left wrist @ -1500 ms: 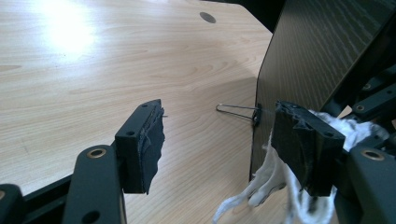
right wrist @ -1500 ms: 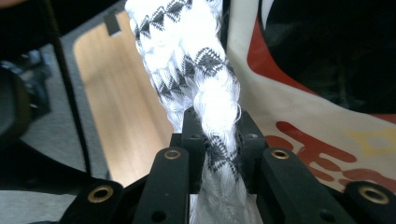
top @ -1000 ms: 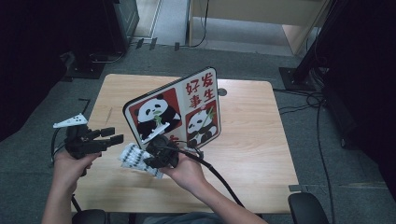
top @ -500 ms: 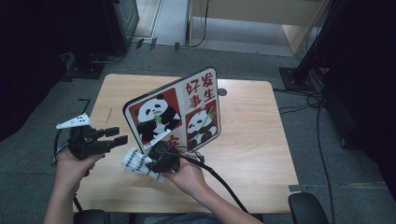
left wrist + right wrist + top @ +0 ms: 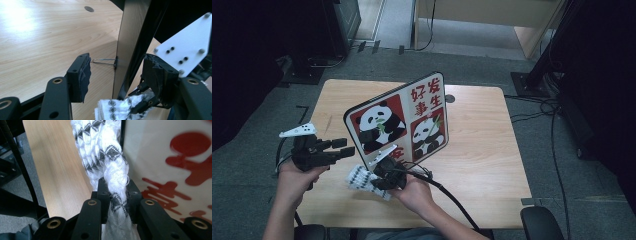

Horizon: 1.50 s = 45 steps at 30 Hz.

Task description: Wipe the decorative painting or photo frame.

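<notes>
A board (image 5: 399, 120) printed with pandas and red characters stands tilted on the wooden table (image 5: 482, 145). My right gripper (image 5: 377, 180) is at the board's near lower edge, shut on a white cloth (image 5: 360, 177) with a black pattern. In the right gripper view the cloth (image 5: 110, 157) runs up from between the jaws of my right gripper (image 5: 117, 187), with the board's face (image 5: 175, 157) just to its right. My left gripper (image 5: 346, 147) is open to the left of the board. In the left gripper view its jaws (image 5: 120, 72) straddle the board's dark edge (image 5: 127, 45), with the cloth (image 5: 115, 110) below.
A thin wire stand (image 5: 103, 61) sticks out of the board's back onto the table. A round cable hole (image 5: 449, 99) lies behind the board. Cables (image 5: 537, 105) trail on the floor to the right. A dark stand (image 5: 312, 70) is on the floor at the far left.
My right gripper and the cloth have slid a little toward the near edge of the table. The left gripper has edged slightly right, toward the board.
</notes>
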### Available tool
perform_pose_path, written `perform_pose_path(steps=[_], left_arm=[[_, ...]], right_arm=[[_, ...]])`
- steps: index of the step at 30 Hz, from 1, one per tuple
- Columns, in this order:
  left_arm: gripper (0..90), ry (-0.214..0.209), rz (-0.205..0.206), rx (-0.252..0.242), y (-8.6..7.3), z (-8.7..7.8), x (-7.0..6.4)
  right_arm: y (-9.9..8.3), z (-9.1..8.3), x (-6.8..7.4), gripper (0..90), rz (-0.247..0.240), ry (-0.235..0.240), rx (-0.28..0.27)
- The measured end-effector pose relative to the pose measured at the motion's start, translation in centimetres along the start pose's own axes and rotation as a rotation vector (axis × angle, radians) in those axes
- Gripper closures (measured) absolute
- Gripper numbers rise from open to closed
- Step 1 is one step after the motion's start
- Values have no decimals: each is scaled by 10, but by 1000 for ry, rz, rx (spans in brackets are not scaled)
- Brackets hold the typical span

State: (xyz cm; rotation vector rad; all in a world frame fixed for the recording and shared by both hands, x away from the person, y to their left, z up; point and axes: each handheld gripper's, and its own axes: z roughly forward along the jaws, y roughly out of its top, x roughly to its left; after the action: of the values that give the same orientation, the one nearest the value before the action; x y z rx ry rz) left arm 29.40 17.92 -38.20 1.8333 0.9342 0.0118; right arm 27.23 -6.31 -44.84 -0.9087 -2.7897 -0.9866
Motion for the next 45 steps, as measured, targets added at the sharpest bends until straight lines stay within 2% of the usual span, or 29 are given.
perform_pose_path(steps=[2, 8, 12, 17, 21, 24, 29, 35, 38, 45], left_arm=[[398, -4, 4, 5, 0, 2, -2], [408, -15, 12, 8, 1, 6, -5], [464, -18, -8, 6, 2, 6, -7], [508, -2, -7, -18, 2, 3, -9], [533, 5, -3, -15, 3, 5, -11], [574, -8, -3, -11, 3, 6, -13], [607, -5, 8, -24, 5, 4, -15], [608, 3, 8, -27, 5, 4, -15], [610, 5, 9, -35, 5, 3, -16], [631, 6, 10, -39, 6, 6, -17]], right_arm=[[-3, 2, -1, 797, 6, 6, -3], [-12, 8, -5, 798, -20, 16, -5], [-17, 11, -7, 802, -36, 35, 10], [-15, 1, -7, 802, -83, 43, 13], [-14, -10, -8, 802, -110, 57, 15], [-12, -21, -10, 802, -137, 57, 14], [-4, -50, -17, 800, -163, 59, -6], [7, -85, -29, 799, -157, 51, -37], [13, -102, -33, 799, -138, 56, -56], [36, -141, -40, 794, -152, 40, -94]])
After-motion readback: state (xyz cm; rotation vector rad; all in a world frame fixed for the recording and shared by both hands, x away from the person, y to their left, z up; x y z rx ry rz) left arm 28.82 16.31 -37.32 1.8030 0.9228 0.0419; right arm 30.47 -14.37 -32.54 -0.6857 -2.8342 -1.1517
